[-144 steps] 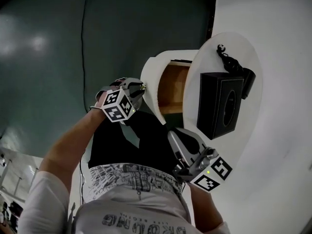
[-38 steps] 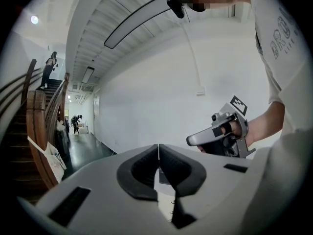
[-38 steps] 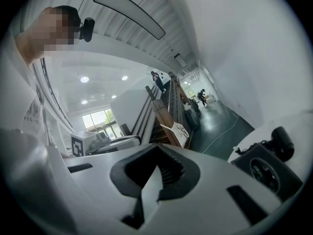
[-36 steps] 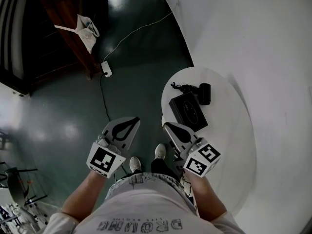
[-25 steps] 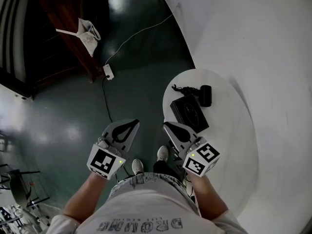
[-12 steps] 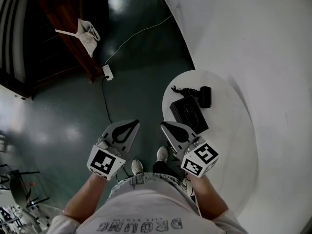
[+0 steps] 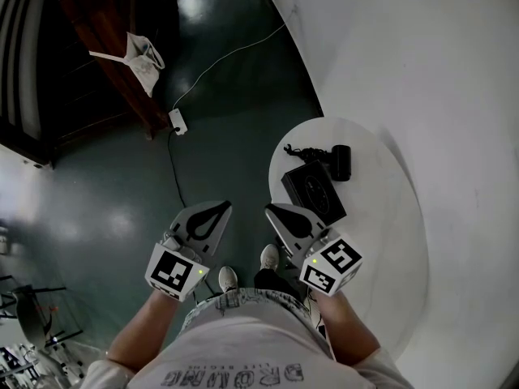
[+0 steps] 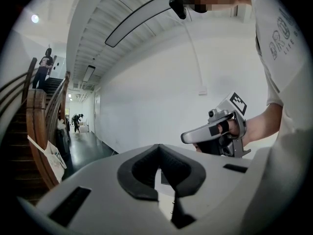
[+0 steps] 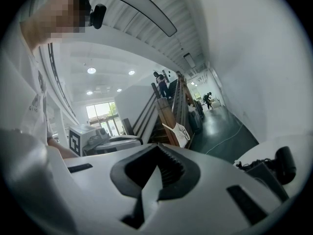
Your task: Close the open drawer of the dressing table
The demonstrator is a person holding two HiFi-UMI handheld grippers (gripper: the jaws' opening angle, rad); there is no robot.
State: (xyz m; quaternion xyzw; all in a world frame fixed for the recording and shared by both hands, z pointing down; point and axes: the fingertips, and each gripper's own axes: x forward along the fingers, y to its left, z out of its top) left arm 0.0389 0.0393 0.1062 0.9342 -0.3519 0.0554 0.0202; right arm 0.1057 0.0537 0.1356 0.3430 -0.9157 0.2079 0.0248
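A black box (image 7: 313, 191) beside a corded black adapter (image 7: 340, 162); white bag (image 7: 139, 59) on the wooden banister (image 7: 130, 96)

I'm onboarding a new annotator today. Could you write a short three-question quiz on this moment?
1. True or false: the left gripper holds a cable.
2. What lies on the round white table top? A) a black box and a black adaptor with its cable; B) a red mug; C) a folded towel.
3. Fill in: the right gripper has its jaws ____.

Key: 1 false, its jaws are shut with nothing between them; 2 A; 3 shut.
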